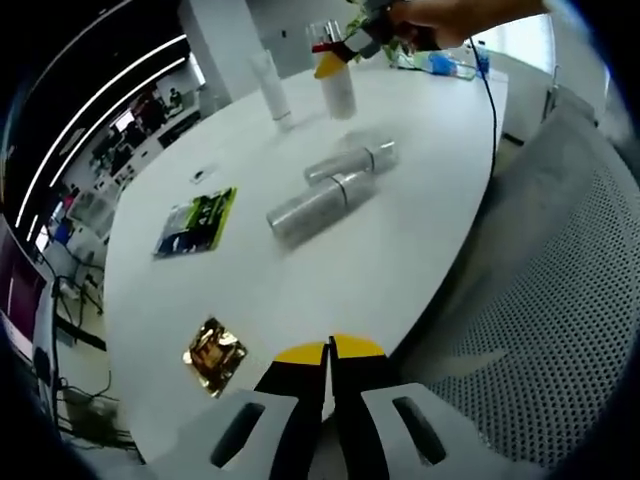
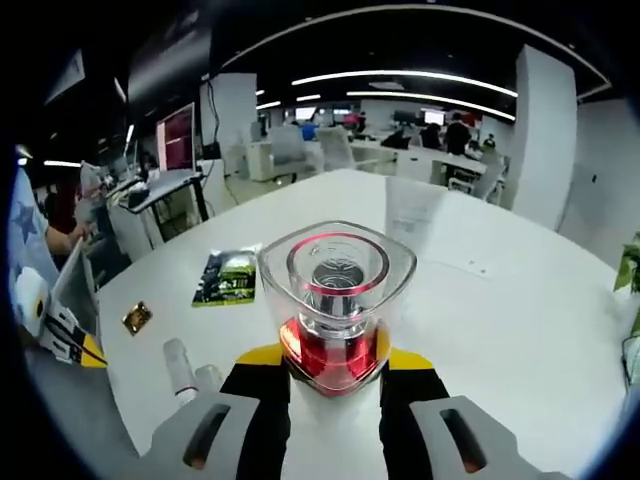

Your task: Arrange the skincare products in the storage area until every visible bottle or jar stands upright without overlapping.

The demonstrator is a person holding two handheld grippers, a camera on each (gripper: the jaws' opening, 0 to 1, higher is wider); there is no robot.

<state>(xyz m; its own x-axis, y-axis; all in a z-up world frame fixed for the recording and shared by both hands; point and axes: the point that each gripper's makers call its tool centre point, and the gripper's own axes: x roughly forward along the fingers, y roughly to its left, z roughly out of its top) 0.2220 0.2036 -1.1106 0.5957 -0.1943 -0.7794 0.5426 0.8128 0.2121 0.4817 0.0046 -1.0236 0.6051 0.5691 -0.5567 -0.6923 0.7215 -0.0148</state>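
Two silvery bottles lie on their sides mid-table, one (image 1: 320,205) nearer me and one (image 1: 352,160) behind it; in the right gripper view they show as caps (image 2: 182,364) at lower left. A white tube (image 1: 272,88) stands upright at the far end, and shows again (image 2: 415,215) in the right gripper view. Beside it my right gripper (image 1: 340,52) is shut on a white bottle (image 1: 338,92) with a clear cap and red collar (image 2: 337,290), held upright between the yellow tips (image 2: 335,358). My left gripper (image 1: 330,350) is shut with nothing in it, at the table's near edge.
A green packet (image 1: 197,222) and a gold packet (image 1: 213,352) lie flat on the white table (image 1: 420,250); they show again as green (image 2: 228,275) and gold (image 2: 137,317). A grey mesh chair (image 1: 560,300) stands against the table's right edge. Desks and monitors stand beyond.
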